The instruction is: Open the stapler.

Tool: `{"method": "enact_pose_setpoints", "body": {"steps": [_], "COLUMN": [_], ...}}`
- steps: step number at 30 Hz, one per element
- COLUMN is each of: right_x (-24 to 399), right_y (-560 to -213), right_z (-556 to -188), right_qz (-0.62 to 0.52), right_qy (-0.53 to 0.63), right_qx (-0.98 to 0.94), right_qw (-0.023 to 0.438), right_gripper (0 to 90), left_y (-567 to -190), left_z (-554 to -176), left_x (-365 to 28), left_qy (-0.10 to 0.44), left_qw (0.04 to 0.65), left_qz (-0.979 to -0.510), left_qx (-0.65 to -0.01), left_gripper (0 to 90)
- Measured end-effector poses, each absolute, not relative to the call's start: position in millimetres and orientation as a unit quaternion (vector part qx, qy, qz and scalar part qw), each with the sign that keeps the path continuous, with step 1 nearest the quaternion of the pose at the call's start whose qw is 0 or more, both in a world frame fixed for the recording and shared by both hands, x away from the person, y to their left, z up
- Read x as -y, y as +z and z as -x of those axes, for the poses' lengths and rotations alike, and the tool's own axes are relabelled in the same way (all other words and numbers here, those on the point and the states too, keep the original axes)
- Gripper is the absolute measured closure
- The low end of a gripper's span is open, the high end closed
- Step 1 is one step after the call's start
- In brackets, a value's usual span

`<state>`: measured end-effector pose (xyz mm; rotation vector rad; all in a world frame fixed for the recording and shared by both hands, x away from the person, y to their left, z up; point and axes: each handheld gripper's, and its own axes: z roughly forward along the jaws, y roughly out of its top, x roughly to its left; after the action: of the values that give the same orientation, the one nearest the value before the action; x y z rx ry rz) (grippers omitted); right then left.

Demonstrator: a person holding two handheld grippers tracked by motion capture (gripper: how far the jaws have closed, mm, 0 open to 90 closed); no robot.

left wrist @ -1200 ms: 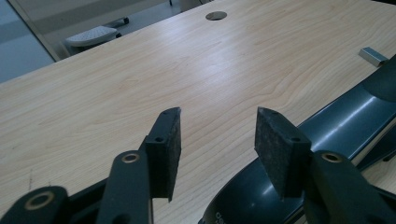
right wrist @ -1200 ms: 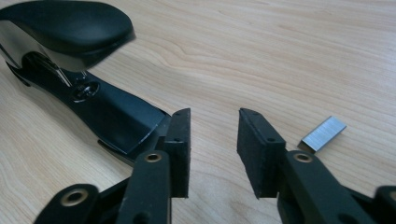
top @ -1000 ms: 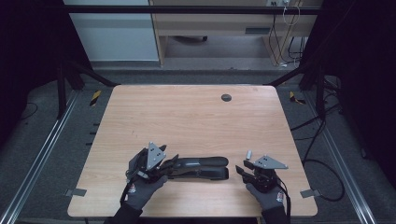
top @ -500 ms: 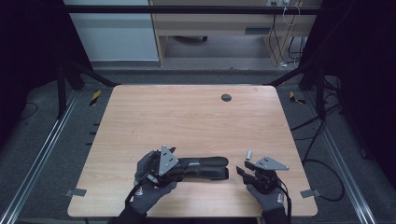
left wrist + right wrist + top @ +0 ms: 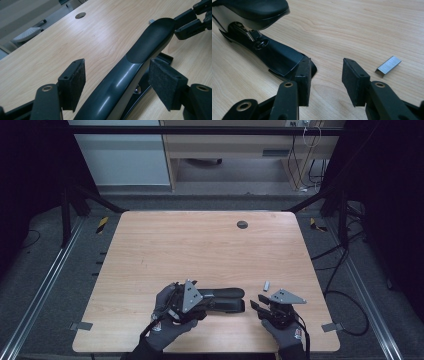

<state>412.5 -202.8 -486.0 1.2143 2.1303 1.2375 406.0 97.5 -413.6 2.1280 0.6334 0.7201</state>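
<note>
Left gripper [image 5: 200,301] sits at the back end of the black stapler [image 5: 225,299], jaws spread wide on either side of its top arm. In the left gripper view the pads [image 5: 73,82] stand clear of the stapler [image 5: 140,57], so nothing is gripped. The jaws have just been opening, with the stapler body between them: reads like a release.

Right gripper [image 5: 257,306] waits just off the stapler's front end, jaws partly open and empty, and they have just been closing a little. In the right gripper view the stapler nose [image 5: 274,53] lies touching or just beside one pad, with bare wood in the gap. Probably parked to steady the nose or take over.

Stapler lies flat near the desk's [image 5: 210,245] front edge, about mid-width, long axis parallel to that edge. A small strip of staples [image 5: 266,284] rests just beyond the right gripper, likely for loading.

Versus a second ago: the left hand has shifted toward the stapler and now sits over its rear. Right hand, stapler and staples look unchanged.
</note>
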Motion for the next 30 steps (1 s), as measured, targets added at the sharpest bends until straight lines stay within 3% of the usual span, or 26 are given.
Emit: {"method": "enact_pose_setpoints", "body": {"steps": [15,30], "right_x": [197.2,190.6], "right_y": [-485.1,-488.4], "right_z": [-407.9,-405.6], "right_qz": [-0.424,-0.414], "right_qy": [0.445,0.444], "right_qx": [-0.764,-0.773], "right_qw": [0.194,0.183], "right_gripper": [62.6,78.2], "left_y": [-412.3,-417.3], "left_z": [-401.1,-406.6], "left_x": [-80.3,-57.8], "left_qy": [0.286,0.279], "left_qw": [0.386,0.362], "left_qz": [-0.848,-0.867], "left_qx": [-0.224,-0.198], "left_gripper": [28.3,28.1]}}
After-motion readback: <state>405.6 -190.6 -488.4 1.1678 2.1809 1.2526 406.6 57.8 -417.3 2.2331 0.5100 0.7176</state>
